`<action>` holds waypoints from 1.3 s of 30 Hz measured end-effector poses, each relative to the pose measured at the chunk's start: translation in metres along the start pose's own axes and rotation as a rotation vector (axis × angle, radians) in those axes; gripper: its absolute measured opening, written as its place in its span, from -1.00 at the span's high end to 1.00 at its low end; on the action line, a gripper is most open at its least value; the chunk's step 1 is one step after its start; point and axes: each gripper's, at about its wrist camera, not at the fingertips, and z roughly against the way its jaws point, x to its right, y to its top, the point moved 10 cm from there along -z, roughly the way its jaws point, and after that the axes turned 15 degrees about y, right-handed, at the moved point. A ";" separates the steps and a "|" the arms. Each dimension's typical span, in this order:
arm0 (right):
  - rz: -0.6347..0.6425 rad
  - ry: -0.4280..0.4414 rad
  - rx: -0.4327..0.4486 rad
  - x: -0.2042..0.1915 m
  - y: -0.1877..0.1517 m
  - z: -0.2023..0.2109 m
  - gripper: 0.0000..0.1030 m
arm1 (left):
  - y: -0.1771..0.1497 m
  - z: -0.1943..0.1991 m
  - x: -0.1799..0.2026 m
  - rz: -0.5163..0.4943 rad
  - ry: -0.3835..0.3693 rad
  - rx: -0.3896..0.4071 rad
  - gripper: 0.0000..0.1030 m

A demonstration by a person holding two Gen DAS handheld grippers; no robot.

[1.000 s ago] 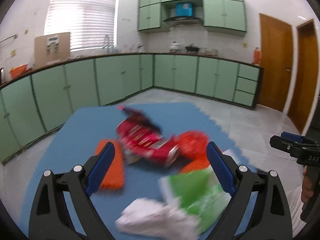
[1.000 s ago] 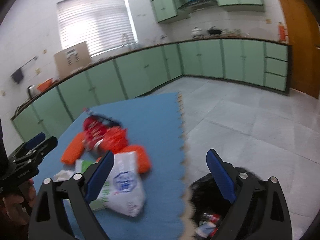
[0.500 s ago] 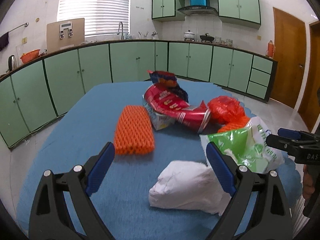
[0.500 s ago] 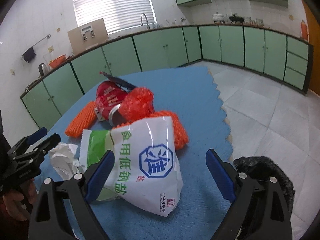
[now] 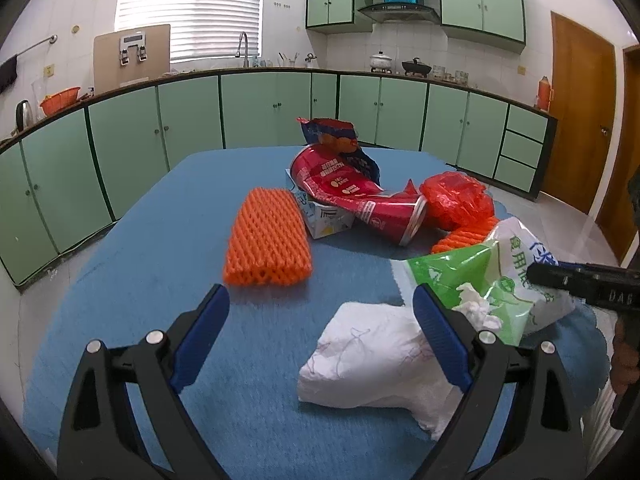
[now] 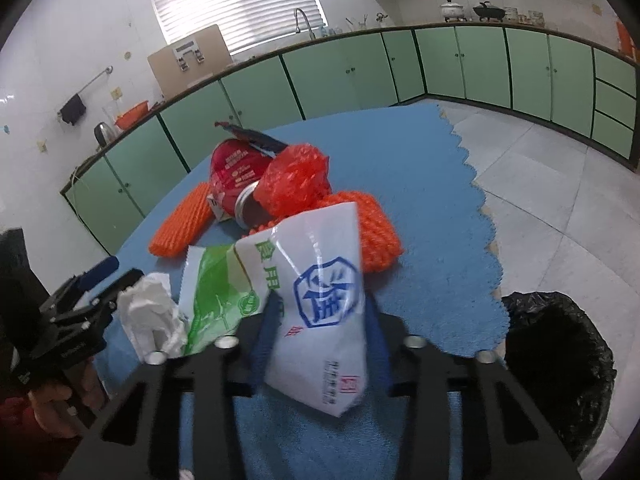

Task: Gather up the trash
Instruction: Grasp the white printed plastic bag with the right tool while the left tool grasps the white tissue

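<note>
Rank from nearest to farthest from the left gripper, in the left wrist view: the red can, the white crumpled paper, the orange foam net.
1. White crumpled paper, against the left gripper's right finger.
2. Orange foam net, ahead, slightly left.
3. Red can, farthest, mid-pile.

Green characters "食用低钠盐" run down the white-and-green salt bag (image 6: 304,280), beside its blue octagonal emblem. On the right claw (image 5: 592,284), white letters "DAS" show. The red wrapper's (image 5: 352,192) print stays too small to read.

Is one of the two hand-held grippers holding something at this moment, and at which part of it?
The right hand-held gripper is closing on the white and green plastic bag, at its near lower end. The left hand-held gripper is open and holds nothing.
</note>
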 end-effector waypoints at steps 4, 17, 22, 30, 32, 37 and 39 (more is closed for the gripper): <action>0.023 -0.006 0.011 -0.001 0.006 0.008 0.81 | 0.000 0.004 0.002 0.005 -0.018 -0.011 -0.75; 0.093 -0.013 0.050 -0.018 0.020 0.023 0.83 | -0.020 0.007 0.020 0.032 -0.104 -0.080 -0.39; 0.089 -0.014 0.047 -0.016 0.021 0.022 0.83 | -0.019 0.011 0.028 0.016 -0.139 -0.081 0.47; 0.096 -0.017 0.070 -0.021 0.030 0.032 0.83 | 0.003 0.021 0.020 0.047 -0.147 -0.016 0.90; 0.100 -0.017 0.081 -0.022 0.034 0.035 0.83 | 0.013 0.026 0.017 0.054 -0.143 0.010 0.91; 0.117 -0.025 0.114 -0.028 0.048 0.046 0.83 | 0.040 0.038 0.008 0.067 -0.126 0.078 0.92; 0.122 -0.029 0.125 -0.029 0.053 0.050 0.84 | 0.051 0.042 0.007 0.070 -0.126 0.102 0.92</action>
